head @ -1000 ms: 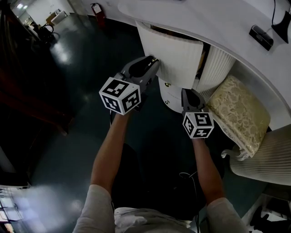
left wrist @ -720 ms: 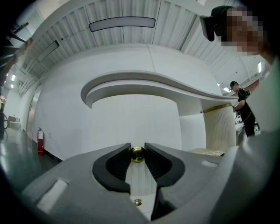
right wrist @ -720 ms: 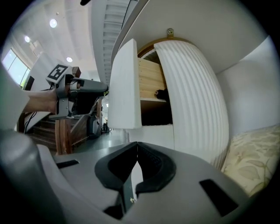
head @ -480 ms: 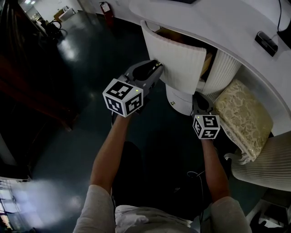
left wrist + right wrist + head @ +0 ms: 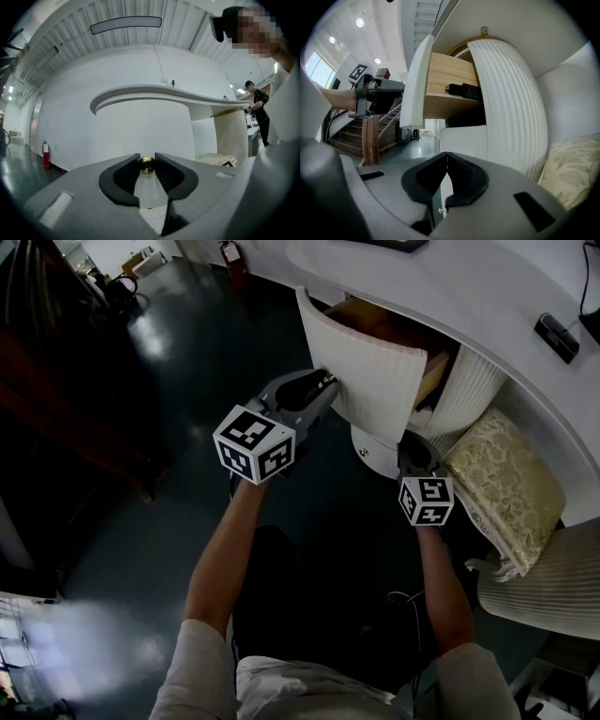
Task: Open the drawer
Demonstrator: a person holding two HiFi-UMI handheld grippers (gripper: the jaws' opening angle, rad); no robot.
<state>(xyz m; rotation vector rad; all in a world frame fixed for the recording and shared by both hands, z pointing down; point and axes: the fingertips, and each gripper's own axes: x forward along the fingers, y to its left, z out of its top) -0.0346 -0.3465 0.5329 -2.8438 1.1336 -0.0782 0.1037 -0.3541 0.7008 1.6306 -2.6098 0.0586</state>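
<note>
Dark glossy floor (image 5: 159,427), curved white desk (image 5: 469,296). My left tongs (image 5: 325,382) are clamped on the brass knob (image 5: 147,165). My right tongs (image 5: 446,157) hang closed and empty, near right. The drawer (image 5: 370,371), far centre under the desk, is further out than a second ago and bare wood shows inside, so I judge it nearly open. I can read no writing, only marker squares.

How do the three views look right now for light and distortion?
Head view: floor very dark with glare patches, drawer bright white. Left gripper view: strong fisheye, black corners, knob sharp. Right gripper view: same fisheye, inside of the drawer well lit.
</note>
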